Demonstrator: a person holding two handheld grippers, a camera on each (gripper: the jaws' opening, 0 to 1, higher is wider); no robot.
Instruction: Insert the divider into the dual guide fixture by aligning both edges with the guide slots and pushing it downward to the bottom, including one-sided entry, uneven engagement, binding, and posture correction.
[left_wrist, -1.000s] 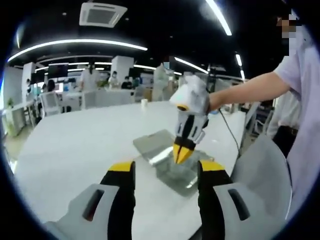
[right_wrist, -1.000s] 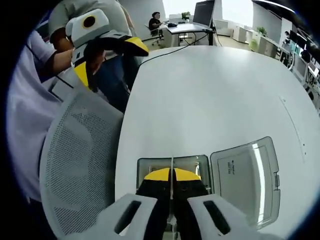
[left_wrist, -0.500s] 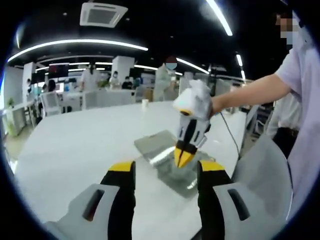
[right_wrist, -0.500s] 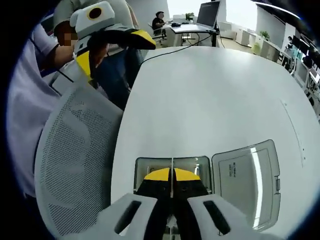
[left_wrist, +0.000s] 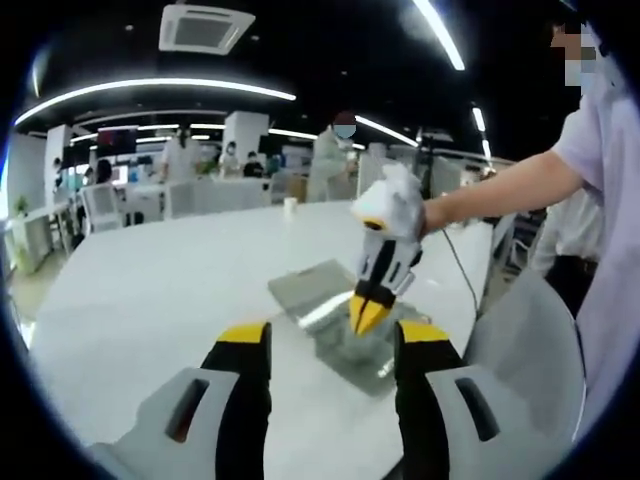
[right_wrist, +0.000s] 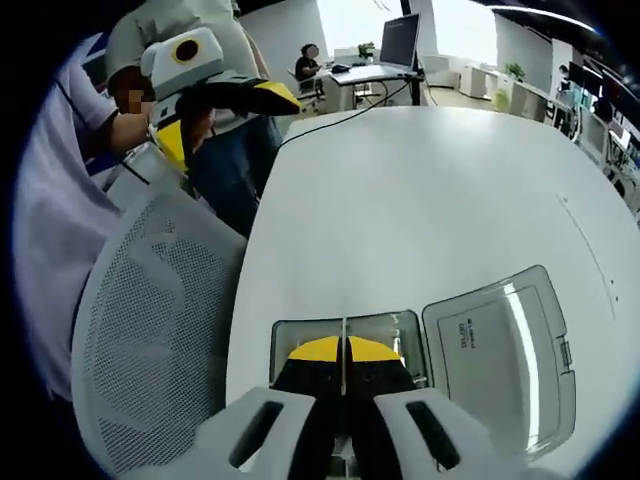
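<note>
The clear plastic fixture (right_wrist: 300, 333) sits on the white table (right_wrist: 430, 200) near its edge, with its hinged lid (right_wrist: 500, 350) lying open beside it. My right gripper (right_wrist: 343, 350) is shut on the thin clear divider (right_wrist: 343, 328), seen edge-on and held upright over the fixture's opening. From the left gripper view, the right gripper (left_wrist: 367, 315) points its yellow tips down into the fixture (left_wrist: 350, 350), with the lid (left_wrist: 310, 287) behind it. My left gripper (left_wrist: 335, 340) hangs open and holds nothing, short of the fixture. It shows as the left gripper (right_wrist: 215, 95) off the table.
A grey mesh chair back (right_wrist: 150, 330) stands against the table edge beside the fixture, and the same chair (left_wrist: 530, 350) shows at right. A black cable (right_wrist: 350, 108) runs over the far table. A person's arm (left_wrist: 500, 185) holds the right gripper. People stand in the background.
The right gripper has drifted slightly rightwards over the fixture, still shut on the divider. The left gripper stays open and still.
</note>
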